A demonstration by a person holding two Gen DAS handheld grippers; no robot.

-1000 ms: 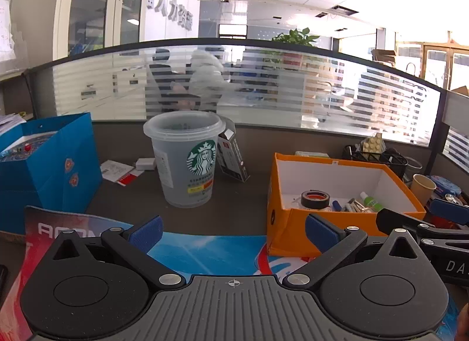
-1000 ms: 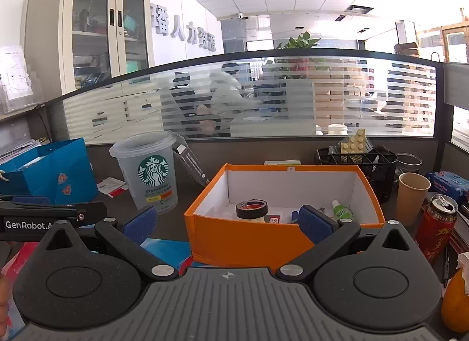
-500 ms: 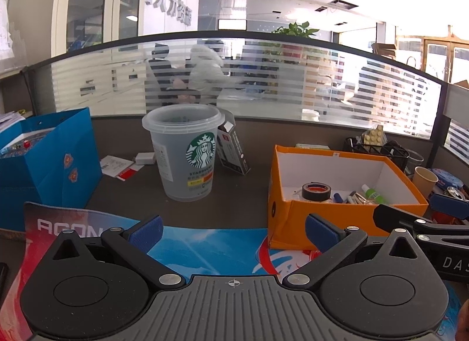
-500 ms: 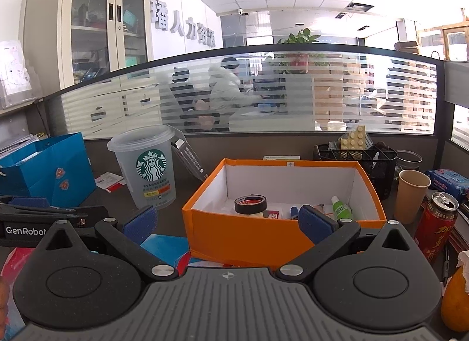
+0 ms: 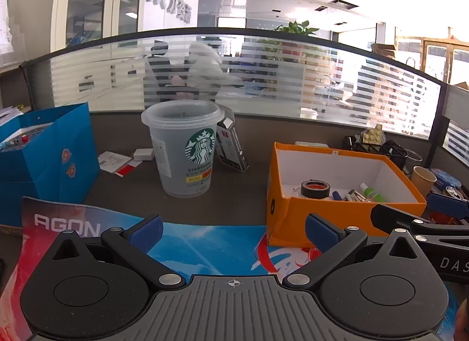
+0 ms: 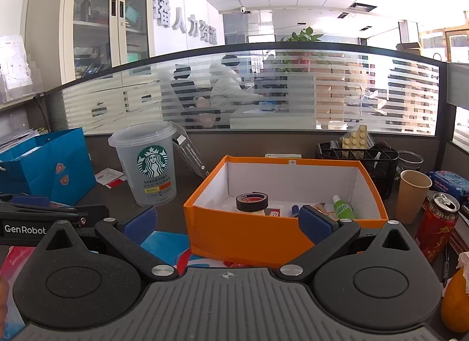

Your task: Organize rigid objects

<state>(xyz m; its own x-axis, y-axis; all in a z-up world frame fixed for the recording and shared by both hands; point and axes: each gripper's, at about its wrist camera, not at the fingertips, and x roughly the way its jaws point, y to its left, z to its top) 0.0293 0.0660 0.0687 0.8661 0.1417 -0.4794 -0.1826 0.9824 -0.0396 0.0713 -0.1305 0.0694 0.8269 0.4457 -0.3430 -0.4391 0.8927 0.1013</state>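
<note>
An orange box (image 5: 340, 225) (image 6: 249, 232) sits on the desk with a black tape roll (image 5: 315, 188) (image 6: 252, 201), a green-capped bottle (image 6: 340, 206) and several small items inside. A large clear Starbucks cup (image 5: 184, 150) (image 6: 149, 165) stands upright to its left. My left gripper (image 5: 233, 231) hangs open over the colourful desk mat (image 5: 205, 241), short of the cup and box, holding nothing. My right gripper (image 6: 227, 222) is open and empty in front of the box's near wall. Each gripper shows at the edge of the other's view.
A blue gift bag (image 5: 44, 162) stands at the left. A black carton (image 5: 231, 144) leans behind the cup. Right of the box are a mesh organiser (image 6: 357, 159), a paper cup (image 6: 413, 194), a red can (image 6: 436, 232) and an orange bottle (image 6: 455, 303). A glass partition closes the desk's back.
Both grippers have risen and tilted slightly, so the box interior shows more and the cup and box sit lower in view. Both stay open; nothing on the desk has moved.
</note>
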